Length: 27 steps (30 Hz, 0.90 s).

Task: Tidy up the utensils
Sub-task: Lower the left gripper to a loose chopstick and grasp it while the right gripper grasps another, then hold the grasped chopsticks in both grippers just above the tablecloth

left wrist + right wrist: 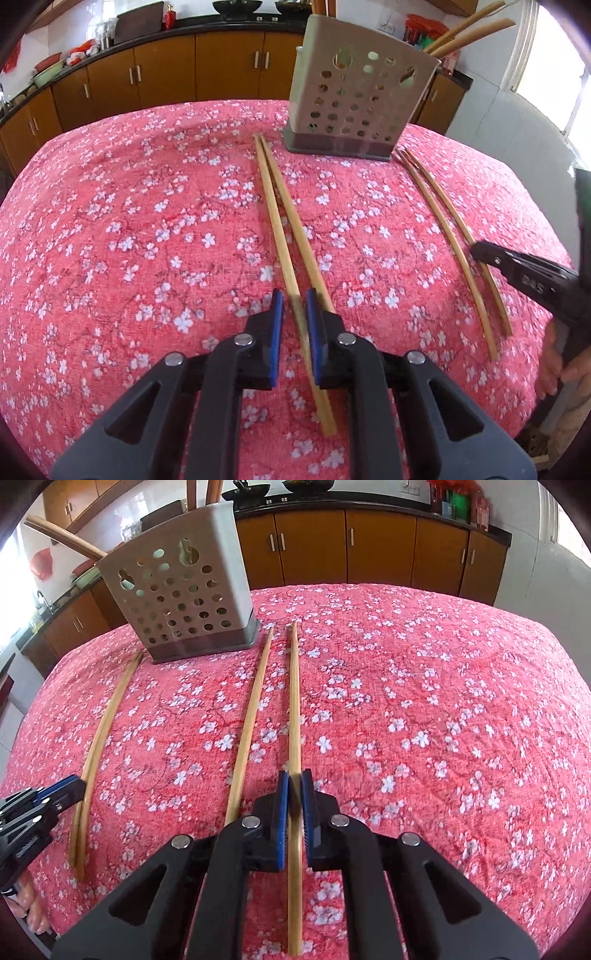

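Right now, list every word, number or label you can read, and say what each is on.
"DAS", uncertain, embossed on the right gripper, seen in the left wrist view.
Red packets and signs on the counter: too blurred to read.
Utensil holder and chopsticks: no text.

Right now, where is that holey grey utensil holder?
The utensil holder stands at the table's far edge, between the two chopstick pairs: right of centre in the left wrist view, upper left in the right wrist view.

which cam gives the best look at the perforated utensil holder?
Left wrist view: the utensil holder faces the camera with its full hole pattern, dark base and the wooden handles sticking out of its top right. Right wrist view shows the holder too, upper left and at more of an angle, with fewer handles in frame.
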{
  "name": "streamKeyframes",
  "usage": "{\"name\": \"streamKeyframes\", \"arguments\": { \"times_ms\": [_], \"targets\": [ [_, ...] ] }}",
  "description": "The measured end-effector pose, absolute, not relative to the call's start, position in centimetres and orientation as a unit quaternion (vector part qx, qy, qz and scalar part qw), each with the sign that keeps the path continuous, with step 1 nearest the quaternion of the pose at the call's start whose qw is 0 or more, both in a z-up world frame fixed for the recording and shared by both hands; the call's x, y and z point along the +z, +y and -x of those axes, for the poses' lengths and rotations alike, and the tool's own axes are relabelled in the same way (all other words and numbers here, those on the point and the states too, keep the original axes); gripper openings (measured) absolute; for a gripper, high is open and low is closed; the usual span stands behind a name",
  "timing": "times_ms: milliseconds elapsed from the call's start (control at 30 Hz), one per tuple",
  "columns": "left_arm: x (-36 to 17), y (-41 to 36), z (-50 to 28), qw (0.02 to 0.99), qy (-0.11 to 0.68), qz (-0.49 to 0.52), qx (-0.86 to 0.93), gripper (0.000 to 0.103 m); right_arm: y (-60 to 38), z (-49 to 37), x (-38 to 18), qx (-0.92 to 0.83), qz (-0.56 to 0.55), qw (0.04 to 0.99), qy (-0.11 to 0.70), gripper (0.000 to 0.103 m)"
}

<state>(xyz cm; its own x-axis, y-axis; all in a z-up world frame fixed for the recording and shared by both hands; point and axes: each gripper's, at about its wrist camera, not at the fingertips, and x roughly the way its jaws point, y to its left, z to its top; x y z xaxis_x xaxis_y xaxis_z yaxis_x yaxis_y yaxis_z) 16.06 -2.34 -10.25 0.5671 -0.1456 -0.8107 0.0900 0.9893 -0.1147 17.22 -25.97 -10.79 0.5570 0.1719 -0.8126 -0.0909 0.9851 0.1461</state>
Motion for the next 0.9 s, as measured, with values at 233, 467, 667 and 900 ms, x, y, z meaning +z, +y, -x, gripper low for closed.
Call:
{"name": "streamKeyframes", "arguments": {
  "times_ms": [233, 467, 667, 900],
  "targets": [
    [-10.4, -0.1, -17.8, 0.891, 0.452, 0.023, -0.021, 0.008, -26.5, -16.6, -11.0, 0.075, -0.042, 0.886, 0.455, 0.008],
    [-10.3, 4.9, -19.3, 0.895, 0.444, 0.043, 0.025, 0.009, -28.7, -17.9, -11.1, 0.031, -0.057, 0.898, 0.435, 0.008],
    [-10.5, 5.4, -19.1, 0.899, 0.436, 0.037, 0.030, 0.010, -28.7, -18.2, -11.2, 0.023, -0.059, 0.903, 0.426, 0.009],
    [-10.5, 5.5, -19.1, 0.899, 0.436, 0.040, 0.029, 0.010, -28.5, -18.1, -11.1, 0.022, -0.055, 0.903, 0.426, 0.009]
  ]
}}
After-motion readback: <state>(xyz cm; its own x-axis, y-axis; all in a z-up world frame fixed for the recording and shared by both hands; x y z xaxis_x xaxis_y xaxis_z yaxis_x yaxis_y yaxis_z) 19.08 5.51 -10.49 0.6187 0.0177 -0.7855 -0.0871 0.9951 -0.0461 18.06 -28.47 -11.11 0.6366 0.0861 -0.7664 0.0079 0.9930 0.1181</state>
